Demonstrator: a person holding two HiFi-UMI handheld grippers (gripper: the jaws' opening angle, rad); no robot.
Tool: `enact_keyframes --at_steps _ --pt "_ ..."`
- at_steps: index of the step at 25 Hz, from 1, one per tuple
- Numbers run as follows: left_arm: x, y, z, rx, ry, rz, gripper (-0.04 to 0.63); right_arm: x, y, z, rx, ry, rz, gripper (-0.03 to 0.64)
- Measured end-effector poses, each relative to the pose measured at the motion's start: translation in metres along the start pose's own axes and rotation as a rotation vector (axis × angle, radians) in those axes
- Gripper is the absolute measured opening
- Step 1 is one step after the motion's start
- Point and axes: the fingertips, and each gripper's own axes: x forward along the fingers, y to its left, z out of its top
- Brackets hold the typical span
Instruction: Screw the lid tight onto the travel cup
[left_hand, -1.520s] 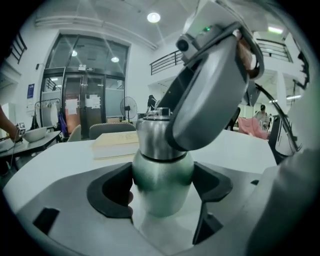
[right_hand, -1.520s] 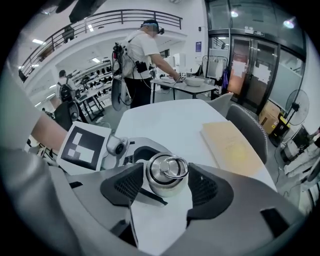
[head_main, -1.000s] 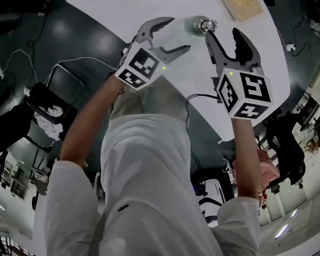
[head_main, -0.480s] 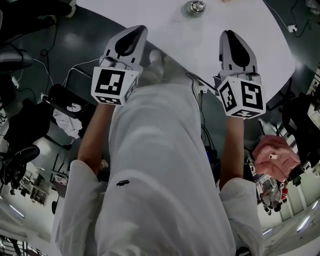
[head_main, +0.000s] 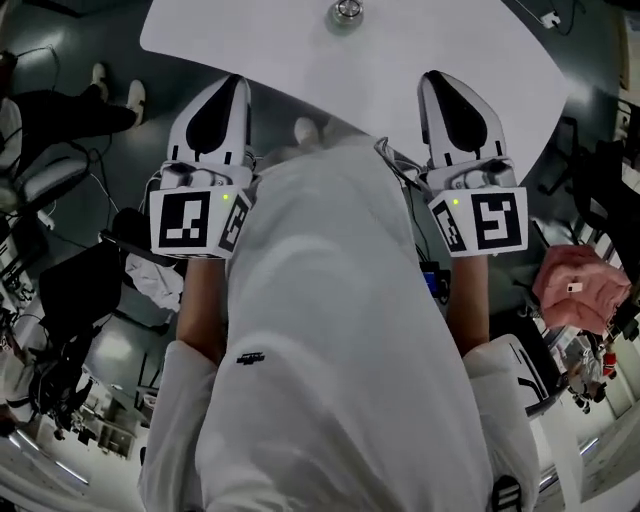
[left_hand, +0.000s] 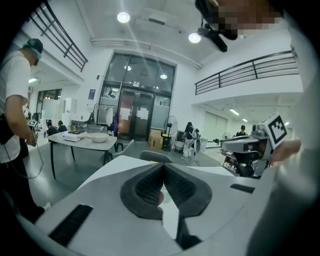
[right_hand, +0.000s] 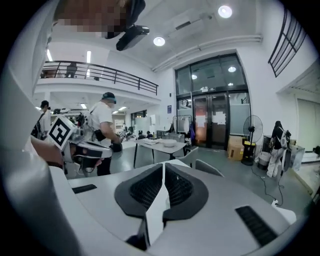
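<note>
Nearest the head camera is the person's white shirt (head_main: 330, 330), which fills the middle of the view, with a bare forearm reaching forward on either side of it. Each forearm ends in a gripper whose marker cube (head_main: 190, 222) faces up toward the camera. The left gripper (head_main: 232, 84) and the right gripper (head_main: 432, 80) point forward side by side, well apart from each other, and their tips show against the near edge of the white tabletop (head_main: 300, 50). In the left gripper view the left fingers (left_hand: 145, 187) are closed, their dark ribbed pads meeting along one line with nothing between them. In the right gripper view the right fingers (right_hand: 145, 190) are closed the same way and also hold nothing. Farther off, the travel cup (head_main: 347, 11) stands on the far part of the tabletop, at the very top edge of the head view. It sits about midway between the lines of the two grippers and well apart from both. Only its shiny round top shows, too small to tell how the lid sits. Beyond the tabletop the gripper views look across a large bright hall. There, a second table with a bowl (left_hand: 90, 141) stands on a dark floor, a standing person (left_hand: 15, 100) is at the left edge, and tall glass doors (left_hand: 135, 117) and a pedestal fan (right_hand: 252, 131) are at the back.
</note>
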Motion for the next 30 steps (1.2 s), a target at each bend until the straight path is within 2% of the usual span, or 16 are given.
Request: enact_keyframes --at_steps 4,11,16,21,30 --pt "-0.015 -0.015 0.009 -0.001 -0.035 -0.028 0.003 -0.015 0.015 0.009 -0.055 -0.035 0.002 0.012" --pt "-0.025 -0.035 0.015 0.008 -0.034 -0.066 0.003 -0.018 0.029 0.001 -0.047 -0.045 0.026 0.012" --pt "-0.023 -0.041 0.017 0.02 -0.016 -0.099 0.003 -0.022 0.029 -0.006 -0.02 -0.027 0.006 0.012" --pt "0.001 -0.052 0.022 0.025 0.001 -0.136 0.005 -0.014 0.011 -0.004 -0.03 0.021 0.001 0.012" --pt "0.025 -0.062 0.028 0.025 0.008 -0.162 0.004 -0.01 -0.007 -0.008 -0.03 0.044 -0.007 0.012"
